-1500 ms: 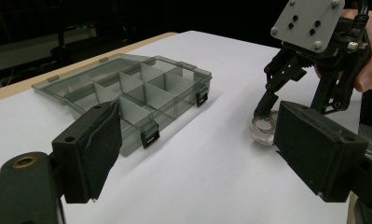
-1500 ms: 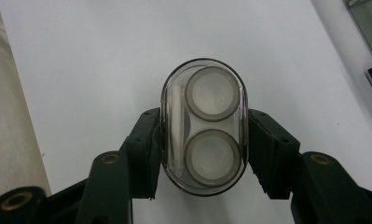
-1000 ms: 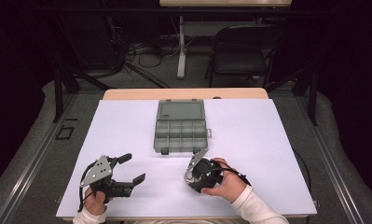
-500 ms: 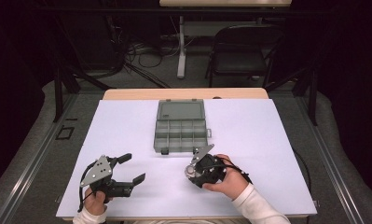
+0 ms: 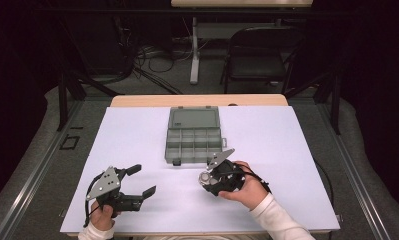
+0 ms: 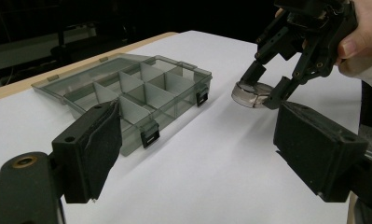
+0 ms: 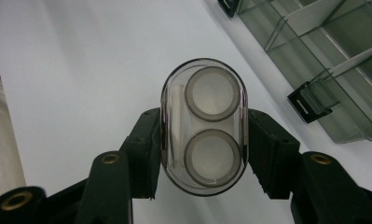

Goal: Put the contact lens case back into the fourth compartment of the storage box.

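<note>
Clear plastic marks the thing in hand: a small oval contact-lens case with two round wells, clamped across its narrow width by the right gripper. Its fingers are closed most of the way, pads pressing the case's two long sides, so the long axis of the case runs straight out ahead along the gripper's own line. In the left gripper view the case hangs just above the white tabletop, held level.

Taking the smoky compartment box as the landmark: it lies open, its lid folded flat away from the person. The case sits just off the box's near right corner, close to one black latch but apart from it. To reach a compartment, the case would have to travel forward and slightly left over the near wall, I judge.

The left gripper rests well off the box's near left corner, fingers spread wide and empty, so the right hand is much the nearer.
</note>
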The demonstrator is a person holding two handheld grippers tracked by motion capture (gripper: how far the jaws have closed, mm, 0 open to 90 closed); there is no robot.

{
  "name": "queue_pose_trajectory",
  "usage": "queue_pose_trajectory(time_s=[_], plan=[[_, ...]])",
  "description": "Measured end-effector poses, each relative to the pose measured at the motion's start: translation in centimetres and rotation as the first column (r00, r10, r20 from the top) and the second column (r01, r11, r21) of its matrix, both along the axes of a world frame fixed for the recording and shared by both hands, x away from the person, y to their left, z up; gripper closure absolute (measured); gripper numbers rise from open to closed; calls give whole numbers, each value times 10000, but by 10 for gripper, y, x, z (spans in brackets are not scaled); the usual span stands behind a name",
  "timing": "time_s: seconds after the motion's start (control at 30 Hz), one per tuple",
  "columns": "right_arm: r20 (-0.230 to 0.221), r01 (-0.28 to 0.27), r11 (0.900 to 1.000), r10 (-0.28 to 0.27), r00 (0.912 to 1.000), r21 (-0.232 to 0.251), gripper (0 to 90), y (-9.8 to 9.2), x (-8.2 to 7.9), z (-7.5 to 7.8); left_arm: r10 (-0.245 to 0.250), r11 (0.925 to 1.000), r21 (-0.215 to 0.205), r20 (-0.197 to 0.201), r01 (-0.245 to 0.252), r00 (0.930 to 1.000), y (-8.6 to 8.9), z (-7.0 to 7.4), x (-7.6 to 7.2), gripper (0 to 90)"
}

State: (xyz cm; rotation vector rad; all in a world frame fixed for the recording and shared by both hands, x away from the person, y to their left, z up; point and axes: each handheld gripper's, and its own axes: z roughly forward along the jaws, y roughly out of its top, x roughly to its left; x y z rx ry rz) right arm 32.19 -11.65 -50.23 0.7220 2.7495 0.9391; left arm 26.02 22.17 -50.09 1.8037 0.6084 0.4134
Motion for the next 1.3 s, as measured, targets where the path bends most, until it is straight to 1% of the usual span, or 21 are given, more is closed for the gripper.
queue_pose_trajectory(time_s=[0.4, 0.87, 0.93, 1.07, 1.23, 1.3], plan=[[192, 163, 9995, -167, 9997, 255, 486, -4, 12, 6, -26, 10000, 1, 1, 26, 10000, 0, 0, 0, 159], [254, 413, 9985, -422, 9988, 366, 485, -6, 29, 12, -40, 10000, 7, 18, 40, 10000, 0, 0, 0, 159], [290, 454, 9983, -465, 9985, 367, 486, -6, 30, 14, -19, 10000, -9, 19, 19, 10000, 0, 0, 0, 159], [354, 351, 9982, -368, 9987, 486, 486, -6, 34, 16, -21, 10000, -4, 19, 21, 10000, 0, 0, 0, 159], [512, 588, 9968, -615, 9968, 533, 485, -6, 40, 19, -19, 10000, 17, 10, 19, 10000, 0, 0, 0, 159], [558, 566, 9969, -596, 9967, 548, 486, -6, 42, 20, -16, 10000, 19, 5, 16, 10000, 0, 0, 0, 159]])
